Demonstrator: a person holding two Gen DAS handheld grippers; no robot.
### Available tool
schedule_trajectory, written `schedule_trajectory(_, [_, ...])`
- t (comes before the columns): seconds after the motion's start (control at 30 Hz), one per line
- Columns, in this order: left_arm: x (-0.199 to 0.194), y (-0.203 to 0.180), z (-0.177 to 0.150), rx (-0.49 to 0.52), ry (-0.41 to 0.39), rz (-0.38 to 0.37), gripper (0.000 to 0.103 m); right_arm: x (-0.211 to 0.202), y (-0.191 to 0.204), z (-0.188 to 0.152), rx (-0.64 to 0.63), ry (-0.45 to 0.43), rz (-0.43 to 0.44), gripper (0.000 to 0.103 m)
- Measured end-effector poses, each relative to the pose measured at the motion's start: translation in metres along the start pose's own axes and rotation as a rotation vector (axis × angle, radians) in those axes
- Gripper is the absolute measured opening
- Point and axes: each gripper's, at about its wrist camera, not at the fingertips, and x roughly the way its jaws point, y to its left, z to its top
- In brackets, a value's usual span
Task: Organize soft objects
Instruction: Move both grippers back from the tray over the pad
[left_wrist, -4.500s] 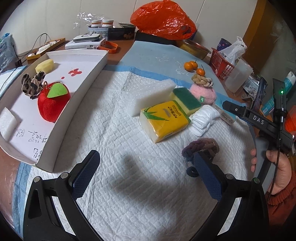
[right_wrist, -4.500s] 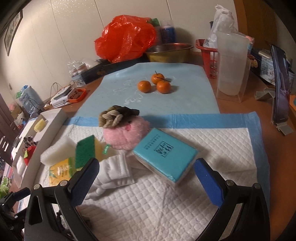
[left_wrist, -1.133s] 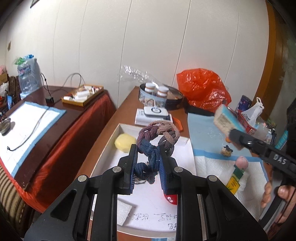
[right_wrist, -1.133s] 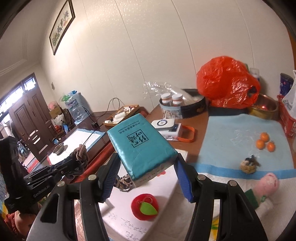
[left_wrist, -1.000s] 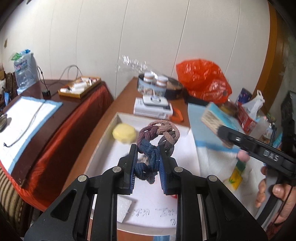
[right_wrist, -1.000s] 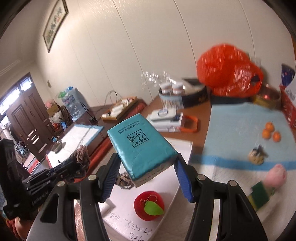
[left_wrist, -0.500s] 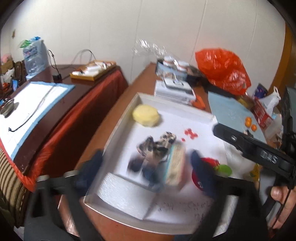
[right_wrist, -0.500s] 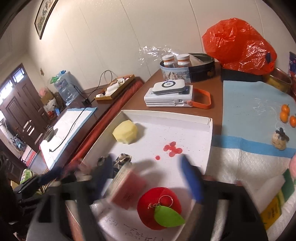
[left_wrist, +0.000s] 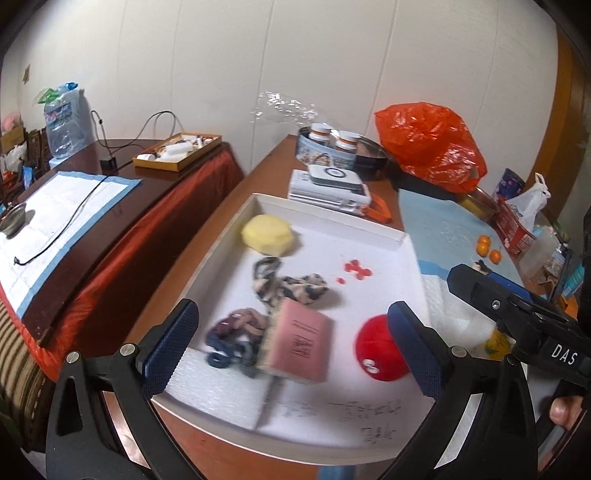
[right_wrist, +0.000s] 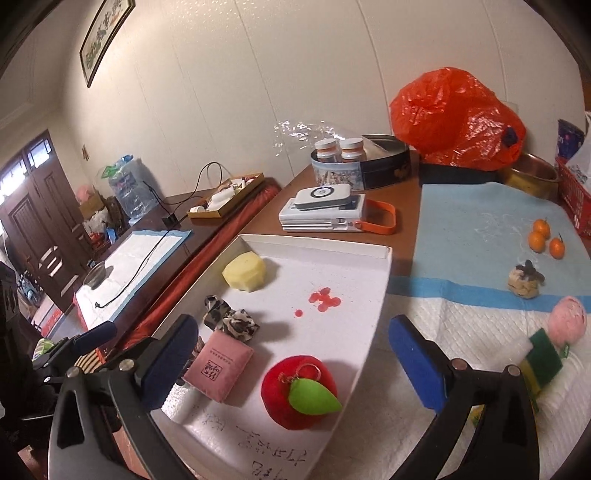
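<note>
Both grippers hang open and empty above the white tray (left_wrist: 332, 229) (right_wrist: 373, 295). In the left wrist view my left gripper (left_wrist: 291, 345) is over a braided purple-blue hair tie (left_wrist: 232, 338) and a pink tissue pack (left_wrist: 299, 343), both lying in the tray. The right gripper (right_wrist: 291, 356) is above the same pink pack (right_wrist: 219, 365) and a red plush apple (right_wrist: 299, 386). A leopard scrunchie (left_wrist: 290, 286) (right_wrist: 231, 319) and a yellow sponge (left_wrist: 267, 234) (right_wrist: 244, 275) lie farther back in the tray. The right gripper also shows in the left wrist view (left_wrist: 517, 314).
On the white quilted pad to the right lie a pink plush (right_wrist: 567, 321), a green-yellow sponge (right_wrist: 541, 362) and a braided beige tie (right_wrist: 524, 282). Three oranges (right_wrist: 545, 238), a power bank stack (right_wrist: 325, 212), a round tin (right_wrist: 362, 162) and an orange bag (right_wrist: 458, 118) stand behind.
Both grippers opened over the tray. The left let go of the braided hair tie and the right let go of the tissue pack; both things now lie in the tray.
</note>
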Motion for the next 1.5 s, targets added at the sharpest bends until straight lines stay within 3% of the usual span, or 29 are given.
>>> schedule_trajectory(0.13, [0.006,-0.028,-0.006,0.032,0.02,-0.029,0.103,-0.013,-0.023,-0.005,0.024,-0.019,-0.028,0.103])
schedule_trajectory(0.4, [0.016,-0.111,-0.031,0.098,0.078,-0.128,0.103,-0.046,-0.105,-0.02,0.122,-0.044,-0.139,0.103])
schedule_trajectory(0.53, [0.02,-0.159,-0.056,0.122,0.106,-0.162,0.103,-0.067,-0.146,-0.036,0.101,-0.033,-0.292,0.103])
schedule_trajectory(0.6, [0.025,-0.179,-0.069,0.114,0.122,-0.17,0.103,-0.073,-0.173,-0.049,0.114,-0.01,-0.391,0.103])
schedule_trajectory(0.7, [0.037,-0.201,-0.089,0.054,0.145,-0.175,0.103,-0.073,-0.209,-0.066,0.168,0.051,-0.474,0.103])
schedule_trajectory(0.8, [0.053,-0.206,-0.104,-0.024,0.166,-0.13,0.103,-0.06,-0.237,-0.083,0.196,0.156,-0.543,0.103])
schedule_trajectory(0.87, [0.064,-0.207,-0.113,-0.067,0.198,-0.087,0.103,-0.062,-0.241,-0.09,0.193,0.127,-0.485,0.103])
schedule_trajectory(0.93, [0.063,-0.21,-0.117,-0.07,0.145,-0.042,0.103,-0.064,-0.24,-0.093,0.155,0.115,-0.464,0.103])
schedule_trajectory(1.07, [0.068,-0.211,-0.118,-0.091,0.15,-0.006,0.103,-0.067,-0.252,-0.097,0.21,0.119,-0.37,0.103])
schedule_trajectory(1.33, [0.078,-0.223,-0.118,-0.009,0.191,0.089,0.103,-0.063,-0.248,-0.097,0.196,0.131,-0.387,0.103])
schedule_trajectory(1.5, [0.077,-0.219,-0.119,-0.017,0.187,0.08,0.103,-0.064,-0.249,-0.097,0.196,0.131,-0.388,0.103])
